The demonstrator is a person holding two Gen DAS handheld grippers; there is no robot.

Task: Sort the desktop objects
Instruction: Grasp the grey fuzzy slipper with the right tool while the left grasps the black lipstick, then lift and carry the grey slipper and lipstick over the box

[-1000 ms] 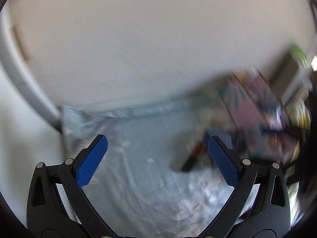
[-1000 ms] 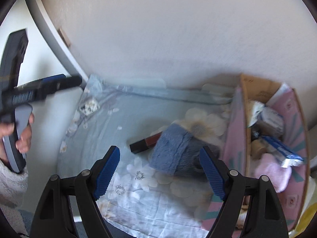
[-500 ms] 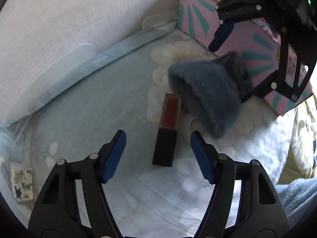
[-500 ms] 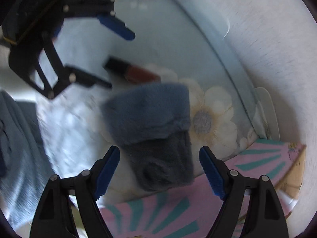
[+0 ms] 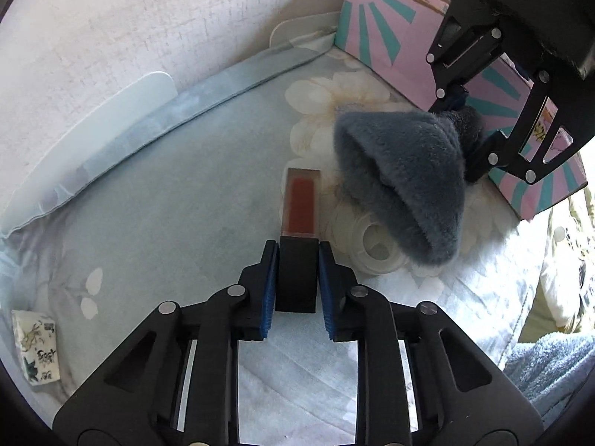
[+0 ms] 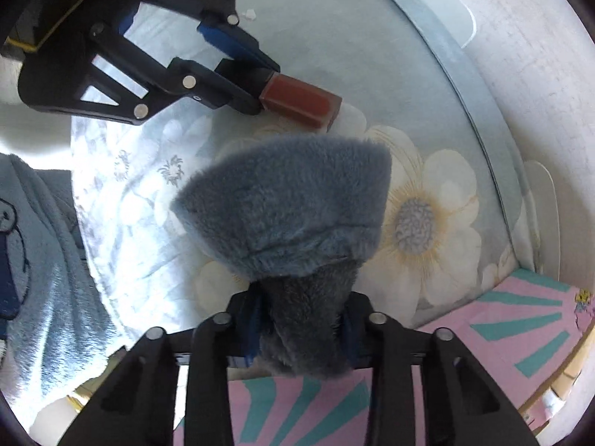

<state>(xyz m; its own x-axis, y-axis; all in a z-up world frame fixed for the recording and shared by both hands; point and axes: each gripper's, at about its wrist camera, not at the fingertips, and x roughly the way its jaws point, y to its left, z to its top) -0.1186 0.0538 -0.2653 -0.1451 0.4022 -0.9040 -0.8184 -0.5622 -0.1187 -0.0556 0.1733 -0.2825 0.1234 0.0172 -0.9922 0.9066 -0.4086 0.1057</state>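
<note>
On the far left, a small white printed packet [image 5: 36, 349] is lying alone on the pale blue flowered cloth [image 5: 178, 200] covering the bench, well apart from my work. Moving right, my left gripper [image 5: 297, 282] is gripping a square-sided lip-gloss tube with a black cap and a clear red-filled body [image 5: 299, 200]; my blue-padded fingers [image 5: 269, 290], wide apart a second ago, have just been closing and are now clamping the black cap. The tube is lying flat on the cloth, its long axis running straight away from me, red end pointing towards the wall. Further right, my right gripper [image 6: 297, 329] is pinching a fluffy grey-blue sock [image 6: 290, 208]; those fingers have just been closing too and are now pressing into its darker, narrower end, while its wide cuff is fanning out towards the tube. The sock is lying just beside the pink cardboard box with teal rays [image 5: 383, 37]. With both things now being held, I judge that lifting and dropping them into the box is coming next.
</note>
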